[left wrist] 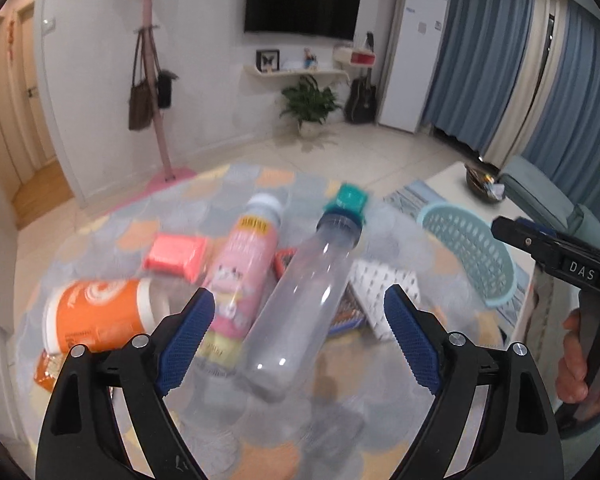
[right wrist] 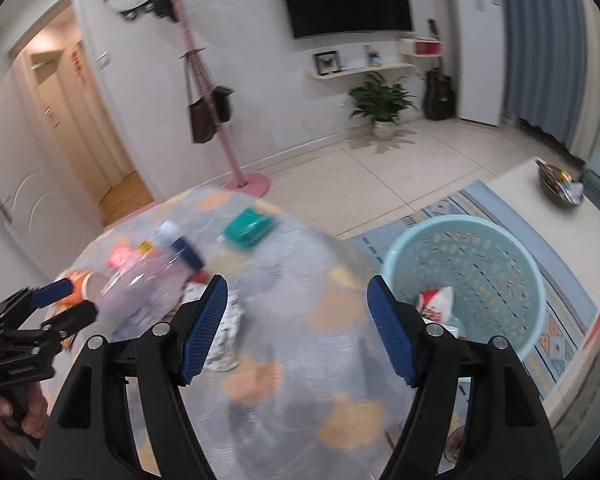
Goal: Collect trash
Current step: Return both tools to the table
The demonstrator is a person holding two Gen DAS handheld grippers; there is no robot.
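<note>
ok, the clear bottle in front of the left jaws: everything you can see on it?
Clear bottle: see-through plastic, looks empty, label-free, dark blue collar at the neck. It lies tilted on the patterned tablecloth, neck away from the camera, base toward the open jaws and between them but apart from the pads. A pink bottle lies along its left side; contact is too blurred to tell. A teal object sits just beyond the neck.

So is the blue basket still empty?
No: in the right wrist view the blue basket already holds a red and white wrapper.
</note>
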